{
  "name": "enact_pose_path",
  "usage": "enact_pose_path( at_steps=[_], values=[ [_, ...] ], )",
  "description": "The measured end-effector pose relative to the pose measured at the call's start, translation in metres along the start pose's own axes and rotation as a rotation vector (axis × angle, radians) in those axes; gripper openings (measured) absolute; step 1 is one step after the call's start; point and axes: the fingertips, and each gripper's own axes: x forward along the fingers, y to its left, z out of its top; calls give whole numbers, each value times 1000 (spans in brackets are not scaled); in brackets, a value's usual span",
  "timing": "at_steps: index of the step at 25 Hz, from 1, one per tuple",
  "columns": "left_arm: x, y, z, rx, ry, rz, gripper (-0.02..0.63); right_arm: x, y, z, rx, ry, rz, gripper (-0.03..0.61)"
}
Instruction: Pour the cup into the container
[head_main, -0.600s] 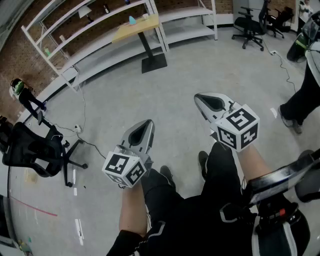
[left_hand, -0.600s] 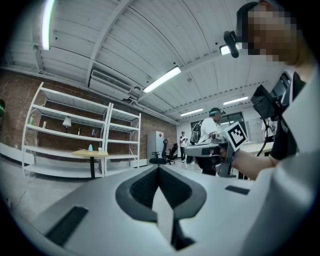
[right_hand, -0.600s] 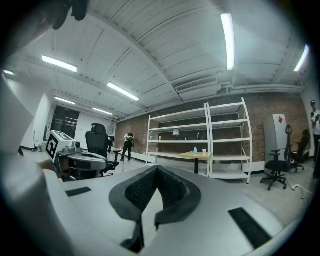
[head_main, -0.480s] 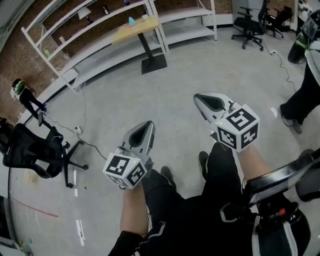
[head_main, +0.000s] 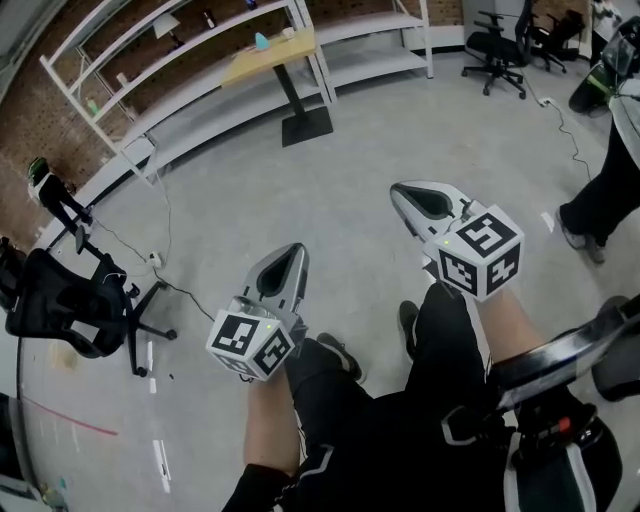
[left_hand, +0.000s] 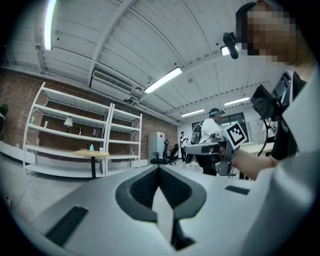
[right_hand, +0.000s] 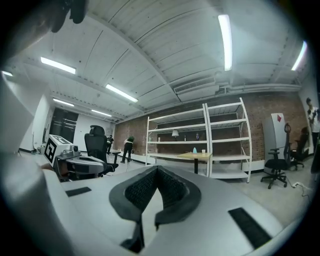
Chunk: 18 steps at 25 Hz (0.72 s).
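I stand on a grey floor, far from a small wooden table (head_main: 270, 55). A small blue object (head_main: 262, 40) and a white cup (head_main: 290, 32) stand on it, too small to make out further. My left gripper (head_main: 295, 250) is held at waist height, shut and with nothing in it. My right gripper (head_main: 397, 193) is a little higher and further forward, also shut and with nothing in it. In the right gripper view the right gripper (right_hand: 157, 168) points towards the table (right_hand: 195, 156) with the blue object (right_hand: 194, 150). In the left gripper view the left gripper (left_hand: 159, 168) has the table (left_hand: 92, 153) at its left.
White shelving (head_main: 180, 60) lines the brick wall behind the table. A black office chair (head_main: 70, 300) and floor cables (head_main: 165, 270) are at my left. More chairs (head_main: 500, 50) stand at the back right. Another person's leg (head_main: 600, 200) is at the right edge.
Both grippers stay in nearly the same place, jaws shut. The view has shifted slightly and one of my feet has moved a little.
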Motion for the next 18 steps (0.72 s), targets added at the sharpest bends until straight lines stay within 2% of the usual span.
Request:
enact_pose_path(
  at_steps=[5,10,18],
  values=[
    [3,11,-21,-3,25,-12,-2,14,2,-14,18,-6,-3,2],
    [28,36,-40,-35,46,-10,-2,47,-11,-21,32,0,23,2],
    [54,77,-16,-8,22,-7,-2,87,-38,4,40,-41,2,2]
  ],
)
